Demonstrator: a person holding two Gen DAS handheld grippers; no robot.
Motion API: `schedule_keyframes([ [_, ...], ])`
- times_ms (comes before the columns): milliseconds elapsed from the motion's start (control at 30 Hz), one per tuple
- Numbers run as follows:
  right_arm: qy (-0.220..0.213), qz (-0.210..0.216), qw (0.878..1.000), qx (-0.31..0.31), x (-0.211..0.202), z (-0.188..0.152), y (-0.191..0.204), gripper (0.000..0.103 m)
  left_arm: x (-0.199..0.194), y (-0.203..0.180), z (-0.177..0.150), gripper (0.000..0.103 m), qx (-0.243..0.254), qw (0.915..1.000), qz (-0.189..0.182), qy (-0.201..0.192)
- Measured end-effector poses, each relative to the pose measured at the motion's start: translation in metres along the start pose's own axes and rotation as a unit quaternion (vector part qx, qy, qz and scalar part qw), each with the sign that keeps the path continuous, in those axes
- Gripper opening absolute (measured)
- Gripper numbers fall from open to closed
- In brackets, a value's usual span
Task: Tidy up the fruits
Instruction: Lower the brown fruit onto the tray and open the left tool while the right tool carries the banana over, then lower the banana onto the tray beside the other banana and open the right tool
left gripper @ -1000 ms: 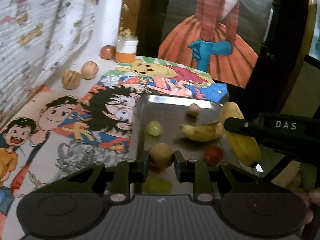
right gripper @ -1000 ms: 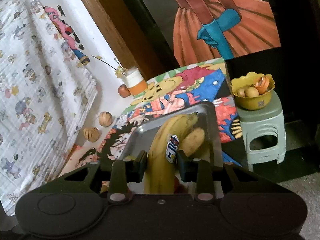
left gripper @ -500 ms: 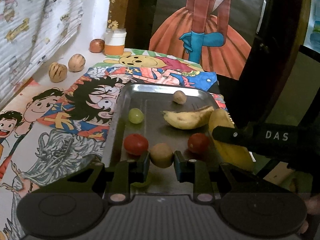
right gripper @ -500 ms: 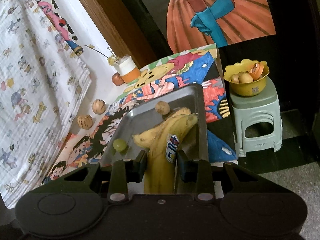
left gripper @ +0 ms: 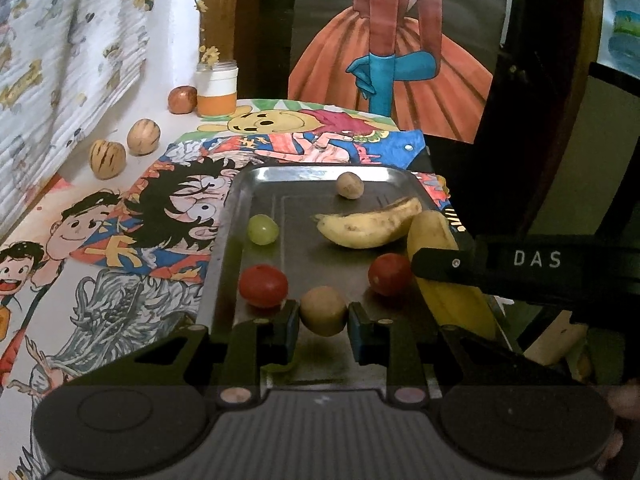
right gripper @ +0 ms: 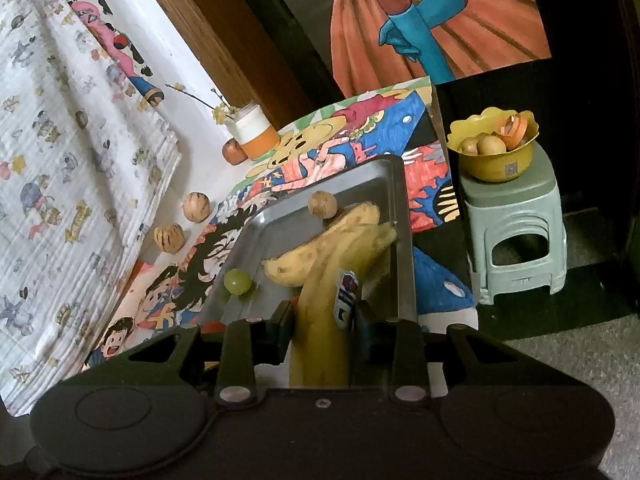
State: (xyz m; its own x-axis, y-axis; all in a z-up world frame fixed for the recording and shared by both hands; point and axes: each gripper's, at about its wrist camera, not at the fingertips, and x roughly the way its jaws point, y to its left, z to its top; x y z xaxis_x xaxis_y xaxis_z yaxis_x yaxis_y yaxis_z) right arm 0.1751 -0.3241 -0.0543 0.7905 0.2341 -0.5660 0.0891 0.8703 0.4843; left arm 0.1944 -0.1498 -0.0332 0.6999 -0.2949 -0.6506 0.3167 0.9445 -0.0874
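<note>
While the left claw (left gripper: 323,322) grips a round tan fruit (left gripper: 323,310) over the metal tray's (left gripper: 256,176) near edge, the right claw (right gripper: 322,324), angled forward, clamps a stickered banana (right gripper: 320,336) at the tray's right side.

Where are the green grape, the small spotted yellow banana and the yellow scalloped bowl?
green grape (left gripper: 262,229): left wrist view, centre of its skin.
small spotted yellow banana (left gripper: 366,227): left wrist view, middle of its curved body.
yellow scalloped bowl (right gripper: 496,164): right wrist view, outer front wall.

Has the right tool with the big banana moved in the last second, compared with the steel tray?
Yes. The right tool with the big banana has pulled back from the tray; more of the tray shows ahead.
</note>
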Motion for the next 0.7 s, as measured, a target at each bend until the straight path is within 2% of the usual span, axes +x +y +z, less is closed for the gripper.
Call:
schedule_keyframes([
  [467,0.003,0.0,1.0,0.004,-0.0011,-0.0024,-0.0003,0.038,0.0001,-0.0034,-0.0004,0.031,0.013,0.9999,0.007,-0.001],
  [500,0.002,-0.001,1.0,0.003,-0.0008,-0.0016,-0.0004,0.038,-0.0004,-0.0039,-0.0007,0.035,0.012,0.9999,0.008,-0.002],
  [567,0.002,-0.001,1.0,0.004,-0.0014,-0.0023,-0.0006,0.038,-0.0018,-0.0039,-0.0003,0.055,0.011,0.9998,0.013,-0.006],
  [700,0.0,0.001,1.0,0.004,-0.0034,-0.0015,0.0006,0.04,-0.0038,-0.0011,0.0005,0.057,0.005,0.9998,0.017,-0.009],
])
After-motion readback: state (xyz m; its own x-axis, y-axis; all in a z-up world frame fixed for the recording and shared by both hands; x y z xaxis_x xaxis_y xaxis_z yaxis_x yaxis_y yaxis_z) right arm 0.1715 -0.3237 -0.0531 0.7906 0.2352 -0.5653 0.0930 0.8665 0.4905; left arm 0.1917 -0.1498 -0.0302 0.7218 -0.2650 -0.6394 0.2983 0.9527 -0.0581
